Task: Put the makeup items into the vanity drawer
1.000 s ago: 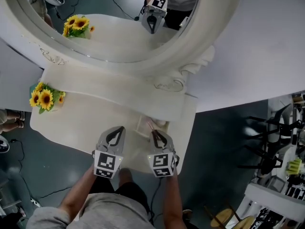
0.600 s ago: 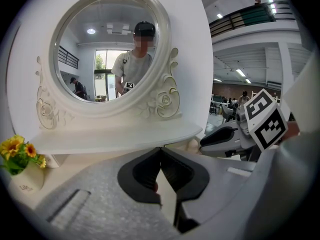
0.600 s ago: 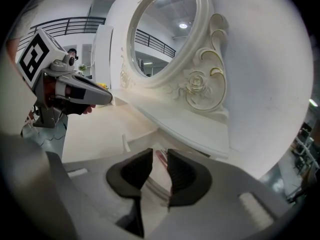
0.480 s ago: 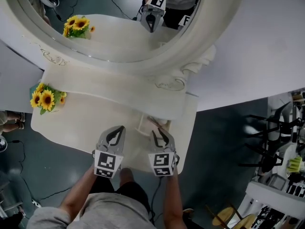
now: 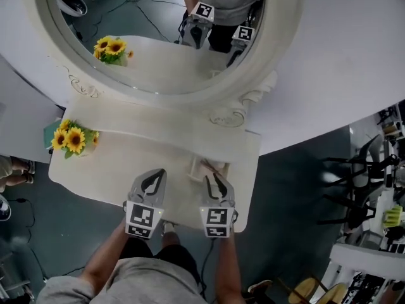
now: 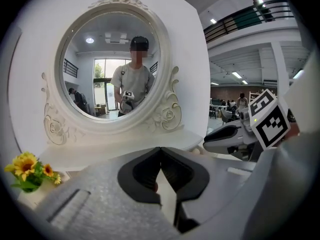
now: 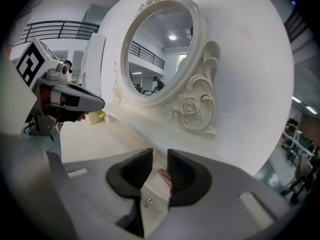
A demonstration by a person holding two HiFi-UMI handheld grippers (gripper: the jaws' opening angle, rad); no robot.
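Drop-off seems done: my right hand-held gripper (image 7: 159, 156), just opened, hangs empty by small white open drawer (image 7: 150, 194); left hand-held gripper (image 6: 160, 151) closed; I'd next push it shut.

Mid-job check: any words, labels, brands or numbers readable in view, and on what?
None readable.
Cubes on the left gripper and right gripper (jaws just opened, gripping nothing): square marker patterns only, no letters.
Pink item in the drawer: print, if any, too small.
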